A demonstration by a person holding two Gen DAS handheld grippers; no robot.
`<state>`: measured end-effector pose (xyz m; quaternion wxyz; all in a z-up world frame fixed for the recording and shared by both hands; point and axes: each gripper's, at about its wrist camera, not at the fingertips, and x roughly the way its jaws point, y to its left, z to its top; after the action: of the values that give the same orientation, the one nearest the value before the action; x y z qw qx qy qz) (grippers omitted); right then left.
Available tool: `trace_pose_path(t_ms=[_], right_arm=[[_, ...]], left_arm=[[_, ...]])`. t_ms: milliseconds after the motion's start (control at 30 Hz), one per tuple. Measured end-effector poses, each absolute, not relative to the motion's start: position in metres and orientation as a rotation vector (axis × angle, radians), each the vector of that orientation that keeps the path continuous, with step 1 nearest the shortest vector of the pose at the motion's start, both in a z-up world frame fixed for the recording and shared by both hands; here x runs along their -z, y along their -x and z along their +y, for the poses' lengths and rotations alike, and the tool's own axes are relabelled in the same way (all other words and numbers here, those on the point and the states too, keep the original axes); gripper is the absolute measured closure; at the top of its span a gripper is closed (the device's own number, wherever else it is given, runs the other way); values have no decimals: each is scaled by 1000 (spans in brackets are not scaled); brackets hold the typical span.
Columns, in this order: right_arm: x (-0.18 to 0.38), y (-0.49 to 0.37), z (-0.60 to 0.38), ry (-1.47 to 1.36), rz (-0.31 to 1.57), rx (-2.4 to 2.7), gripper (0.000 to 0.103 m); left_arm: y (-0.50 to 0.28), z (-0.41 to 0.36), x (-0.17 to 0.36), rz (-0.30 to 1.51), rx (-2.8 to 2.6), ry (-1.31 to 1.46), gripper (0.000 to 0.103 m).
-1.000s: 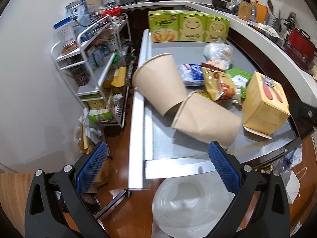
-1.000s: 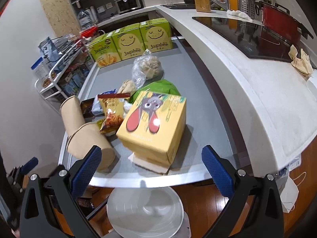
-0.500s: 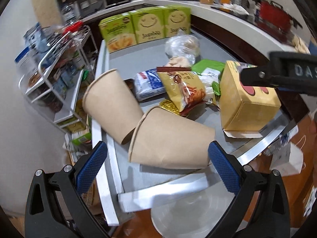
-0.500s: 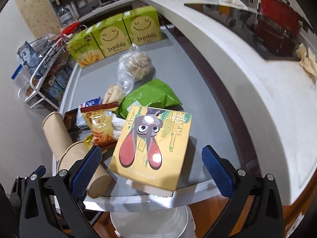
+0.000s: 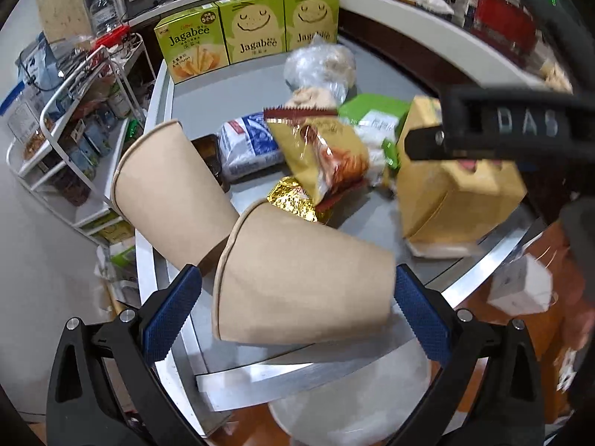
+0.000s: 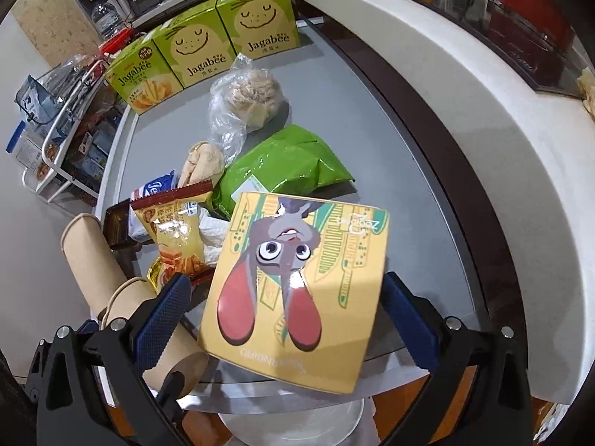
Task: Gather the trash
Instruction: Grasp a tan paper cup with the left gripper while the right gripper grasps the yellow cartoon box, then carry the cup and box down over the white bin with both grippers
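Trash lies on a grey table [image 6: 334, 85]. In the left wrist view my open left gripper [image 5: 293, 308] straddles a brown paper cup [image 5: 301, 282] lying on its side at the table's front edge. A second paper cup [image 5: 167, 193] lies beside it to the left. In the right wrist view my open right gripper [image 6: 282, 319] straddles a yellow cartoon box [image 6: 297, 290], also seen in the left wrist view [image 5: 453, 193]. Behind are a yellow snack wrapper [image 6: 178, 238], a gold foil wrapper [image 5: 293, 200], a green pouch [image 6: 290, 167], a blue-white packet [image 5: 249, 145] and a clear bag [image 6: 241, 104].
Three green Jagabee boxes [image 6: 200, 55] stand at the table's far end. A white wire rack [image 5: 74, 130] with goods stands left of the table. A white curved counter [image 6: 465, 74] borders the right. A white round bin [image 5: 353, 409] sits below the table's front edge.
Both grippers have moved forward over the table. The left one now has the near paper cup between its fingers; the right one now has the yellow box between its fingers.
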<state>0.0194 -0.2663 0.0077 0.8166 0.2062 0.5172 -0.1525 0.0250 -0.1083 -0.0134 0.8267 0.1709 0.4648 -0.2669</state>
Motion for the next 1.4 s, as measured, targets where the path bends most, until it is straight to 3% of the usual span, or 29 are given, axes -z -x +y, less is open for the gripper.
trace_pose_path(t_ms=[167,233,467,533,600,1400], right_arm=[[1,-23,-267,-446,1144,308,5],[2,-20,-271,-472,1142,298,13],[1,-16,-274,-464,1134,252,16],[-1,-14,-273,-454,1129,241,18],[-3,-12,-273,-446,1123,231,19],[-32,17,-276,-496,1073,112,23]], left_arm=[[-21,-112,19,979,595,-407,1],[-21,-112,21,988,601,-417,1],[-28,-104,22,1023,622,-328,1],[-30,-100,21,1033,618,-301,11],[-32,-98,22,1046,616,-288,11],[-14,-69,-16,1003,583,-164,11]])
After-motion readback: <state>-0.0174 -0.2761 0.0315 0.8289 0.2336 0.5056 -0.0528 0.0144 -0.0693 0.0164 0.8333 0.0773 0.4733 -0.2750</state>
